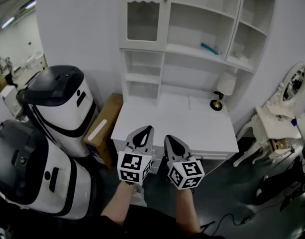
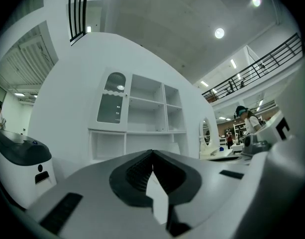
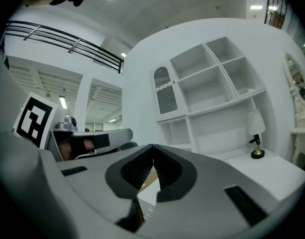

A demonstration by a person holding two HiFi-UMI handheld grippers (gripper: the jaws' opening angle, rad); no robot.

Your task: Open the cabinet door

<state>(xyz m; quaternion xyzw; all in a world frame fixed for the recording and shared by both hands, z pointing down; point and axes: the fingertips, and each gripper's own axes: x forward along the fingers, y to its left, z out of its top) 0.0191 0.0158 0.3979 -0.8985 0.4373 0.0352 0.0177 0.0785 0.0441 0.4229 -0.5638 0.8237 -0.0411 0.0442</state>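
A tall white hutch stands on a white desk (image 1: 182, 126) against the wall. Its cabinet door (image 1: 143, 16), with a glass pane and an arched top, is at the upper left and looks closed; a small knob (image 1: 165, 0) sits on its right edge. The door also shows in the left gripper view (image 2: 112, 103) and the right gripper view (image 3: 165, 91). My left gripper (image 1: 145, 130) and right gripper (image 1: 170, 139) hover side by side over the desk's front edge, well below the door. Both are shut with nothing between the jaws (image 2: 152, 152) (image 3: 153, 146).
Two large white-and-black machines (image 1: 62, 103) (image 1: 28, 168) stand at the left, with a cardboard box (image 1: 103, 123) beside the desk. A small lamp (image 1: 223, 87) is on the desk's back right. A white chair (image 1: 259, 126) and mirror (image 1: 294, 82) are at the right.
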